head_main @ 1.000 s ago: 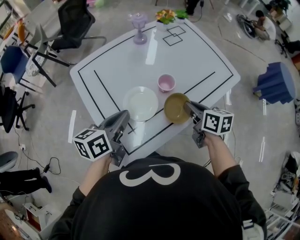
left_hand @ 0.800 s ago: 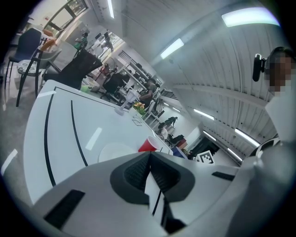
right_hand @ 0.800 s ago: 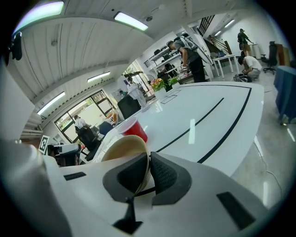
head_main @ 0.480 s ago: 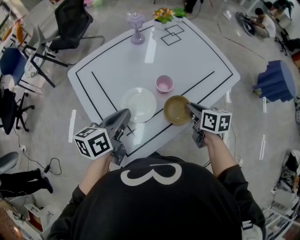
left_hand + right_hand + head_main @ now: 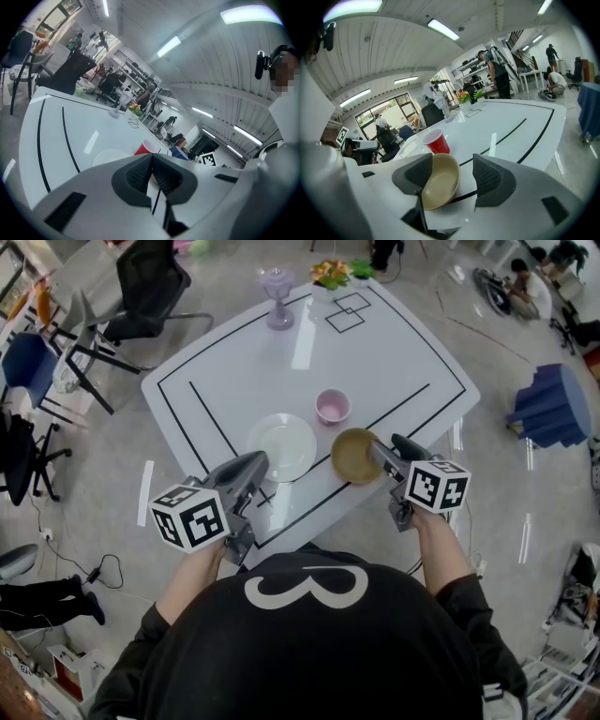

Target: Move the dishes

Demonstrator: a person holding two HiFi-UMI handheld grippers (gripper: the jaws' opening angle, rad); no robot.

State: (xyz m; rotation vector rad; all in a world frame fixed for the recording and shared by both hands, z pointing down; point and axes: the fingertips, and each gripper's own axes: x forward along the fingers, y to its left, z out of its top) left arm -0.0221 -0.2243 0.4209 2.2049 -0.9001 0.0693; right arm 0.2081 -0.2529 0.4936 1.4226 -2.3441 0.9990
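Observation:
A tan bowl point(image 5: 355, 456) sits near the front edge of the white table point(image 5: 394, 352). My right gripper point(image 5: 392, 450) is open around it. In the right gripper view the bowl point(image 5: 440, 183) is tilted, its rim against the left jaw, with a gap to the right jaw of the gripper point(image 5: 451, 176). A white plate point(image 5: 281, 446) lies left of the bowl, and a pink-red cup point(image 5: 332, 406) stands behind both. My left gripper point(image 5: 253, 467) is shut and empty, just short of the plate's near edge. The left gripper view shows its jaws point(image 5: 152, 171) together, with the plate point(image 5: 110, 157) and cup point(image 5: 146, 147) beyond.
A purple goblet point(image 5: 277, 289) and a flower pot point(image 5: 332, 271) stand at the table's far edge. Black lines mark zones on the table. Office chairs point(image 5: 150, 287) stand to the left and a blue stool point(image 5: 553, 404) to the right.
My right gripper's jaws have parted, so a second finger now shows beside the bowl. The bowl has barely moved. My left gripper has edged slightly toward the plate.

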